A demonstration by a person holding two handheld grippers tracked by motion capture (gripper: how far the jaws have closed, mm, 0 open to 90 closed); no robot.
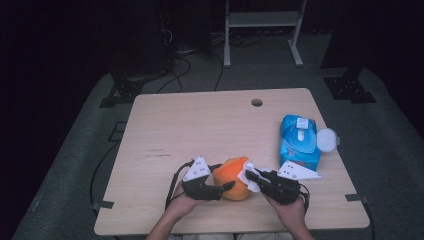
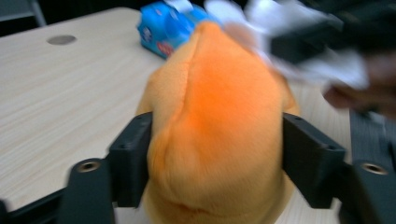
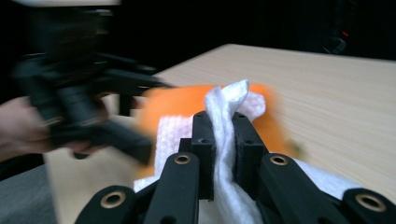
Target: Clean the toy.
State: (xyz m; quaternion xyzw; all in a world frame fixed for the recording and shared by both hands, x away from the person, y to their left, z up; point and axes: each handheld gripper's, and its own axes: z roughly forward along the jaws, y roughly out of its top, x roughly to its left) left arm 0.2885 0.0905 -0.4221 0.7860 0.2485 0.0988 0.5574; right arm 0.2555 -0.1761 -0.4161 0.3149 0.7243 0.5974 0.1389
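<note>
Orange plush fills the grip of the left tool, whose two black jaws press into the flanks of the soft toy and hold it steady on the desk. Just right of the toy, the right tool has its jaws pressed together on a fold of white wipe, pinching the cloth so that its free edge lies against the toy's upper side. To my eye the step in hand is wiping the toy clean, and it would go best if the left tool kept its squeeze firm without crushing the plush, while the right drew the wipe across the fabric in short strokes, keeping the cloth bunched between the jaws so it cannot slip out. Beyond the toy, to its right and farther from the person, lies a blue wipes pack with its round white lid flipped open beside it. Counting up: one toy, one wipe in use, one pack, two tools, and one desk with a single round hole near its far edge.
</note>
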